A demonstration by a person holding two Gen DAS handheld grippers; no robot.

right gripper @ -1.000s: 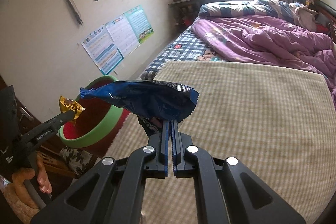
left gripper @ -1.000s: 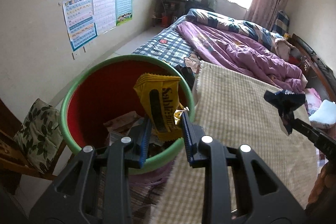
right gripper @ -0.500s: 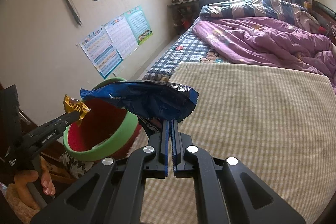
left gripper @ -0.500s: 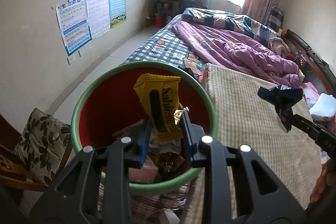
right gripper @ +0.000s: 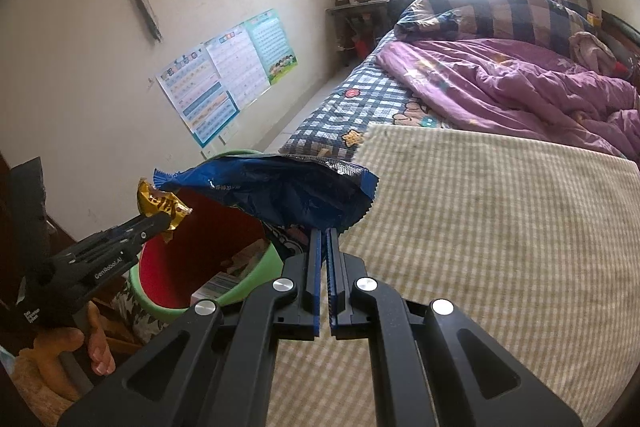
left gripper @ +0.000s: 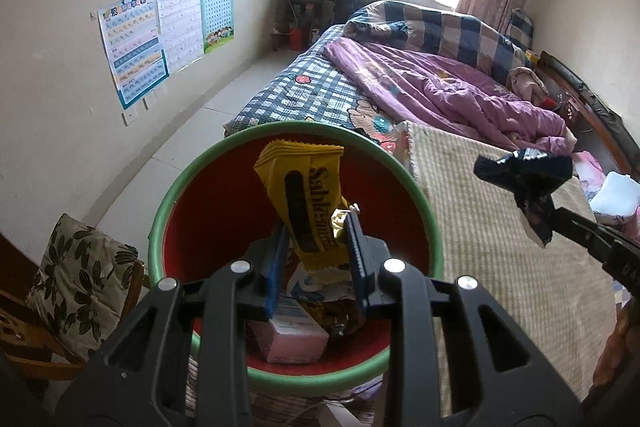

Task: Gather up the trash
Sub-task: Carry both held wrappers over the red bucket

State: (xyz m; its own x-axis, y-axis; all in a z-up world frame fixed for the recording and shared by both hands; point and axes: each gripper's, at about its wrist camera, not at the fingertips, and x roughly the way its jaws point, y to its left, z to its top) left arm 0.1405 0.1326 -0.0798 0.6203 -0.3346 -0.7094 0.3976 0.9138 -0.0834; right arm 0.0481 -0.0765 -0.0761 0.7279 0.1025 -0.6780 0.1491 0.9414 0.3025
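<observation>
The left gripper (left gripper: 316, 239), jaws clamped on the yellow wrapper (left gripper: 306, 199), hangs over the green-rimmed bin (left gripper: 420, 195); the right gripper (right gripper: 324, 239), pinching the blue wrapper (right gripper: 280, 195), sits just right of it.

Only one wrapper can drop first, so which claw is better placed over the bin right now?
Left. The left claw holds the yellow wrapper above the red bin, while the right claw holds the blue wrapper beside it.
</observation>
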